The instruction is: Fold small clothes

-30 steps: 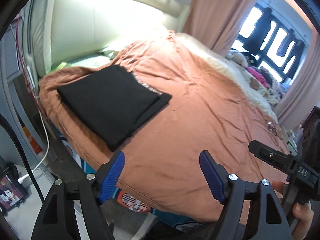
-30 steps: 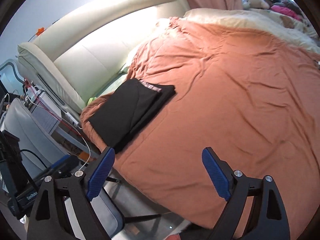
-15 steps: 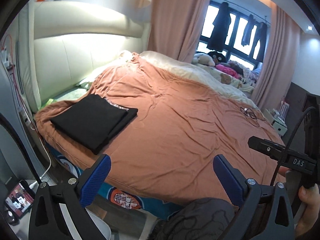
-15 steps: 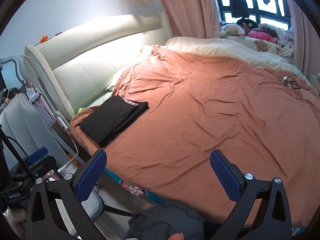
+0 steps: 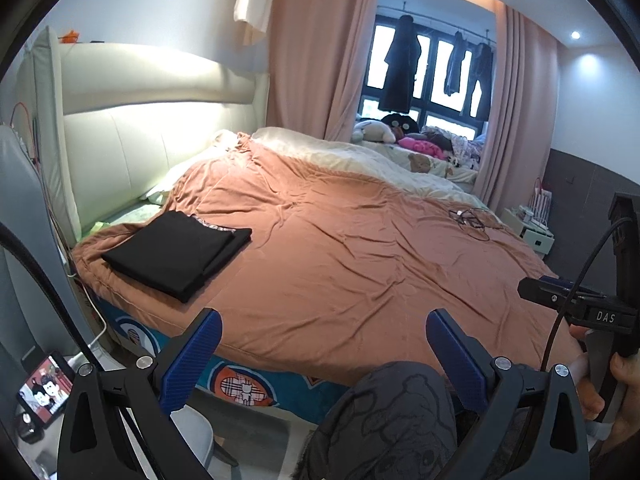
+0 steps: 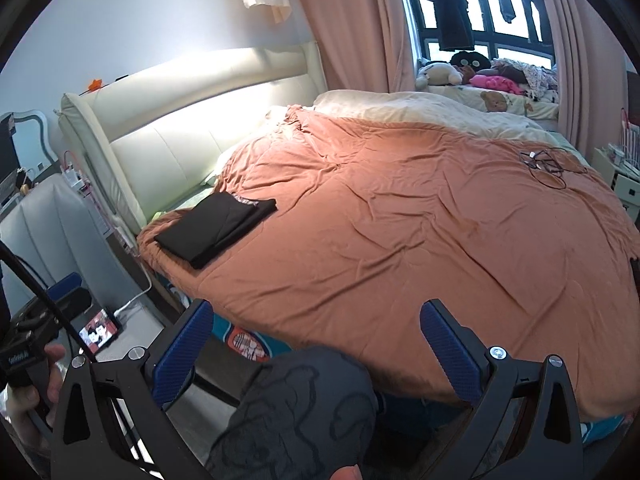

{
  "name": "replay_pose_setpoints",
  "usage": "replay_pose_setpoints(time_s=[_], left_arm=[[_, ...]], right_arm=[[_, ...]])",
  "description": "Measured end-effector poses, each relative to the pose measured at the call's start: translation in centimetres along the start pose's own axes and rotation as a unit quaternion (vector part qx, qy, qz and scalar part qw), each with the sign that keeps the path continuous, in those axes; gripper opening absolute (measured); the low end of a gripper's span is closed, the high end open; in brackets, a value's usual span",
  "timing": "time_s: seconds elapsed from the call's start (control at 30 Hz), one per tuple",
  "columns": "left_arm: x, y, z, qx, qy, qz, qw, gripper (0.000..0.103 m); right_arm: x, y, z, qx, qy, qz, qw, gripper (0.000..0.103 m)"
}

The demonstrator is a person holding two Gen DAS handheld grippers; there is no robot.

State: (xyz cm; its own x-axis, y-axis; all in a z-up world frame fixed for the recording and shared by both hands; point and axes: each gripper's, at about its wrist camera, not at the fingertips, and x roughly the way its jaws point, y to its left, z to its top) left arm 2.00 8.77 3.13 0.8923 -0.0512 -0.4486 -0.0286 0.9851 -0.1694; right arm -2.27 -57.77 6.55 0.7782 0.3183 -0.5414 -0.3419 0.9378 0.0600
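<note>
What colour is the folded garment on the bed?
Black; the folded garment shows best in the left wrist view.

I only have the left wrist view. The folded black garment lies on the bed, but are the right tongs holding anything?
Observer: No. The right tongs are open with nothing between them, over the bed's near edge, above a gray-clad knee.
Operator: Where's my left hand from that side?
Observer: The left hand grips its handle low at the far left, off the bed, close to the lit phone on the floor.
</note>
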Motion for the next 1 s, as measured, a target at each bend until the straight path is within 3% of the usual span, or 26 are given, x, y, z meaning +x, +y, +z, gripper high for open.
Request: replay_pose_setpoints(time_s=[0.27, 1.0], left_arm=[[-1.6, -0.9, -1.6, 0.001, -0.011, -0.010, 0.9999, 0.102], [-3.6, -2.9, -3.1, 0.019, -0.018, -0.001, 0.9996, 0.102]], right_arm=[[-2.4, -0.1, -1.7, -0.008, -0.015, -0.006, 1.000, 0.103], [-3.2, -1.3, -3.4, -0.001, -0.016, -0.004, 1.000, 0.103]])
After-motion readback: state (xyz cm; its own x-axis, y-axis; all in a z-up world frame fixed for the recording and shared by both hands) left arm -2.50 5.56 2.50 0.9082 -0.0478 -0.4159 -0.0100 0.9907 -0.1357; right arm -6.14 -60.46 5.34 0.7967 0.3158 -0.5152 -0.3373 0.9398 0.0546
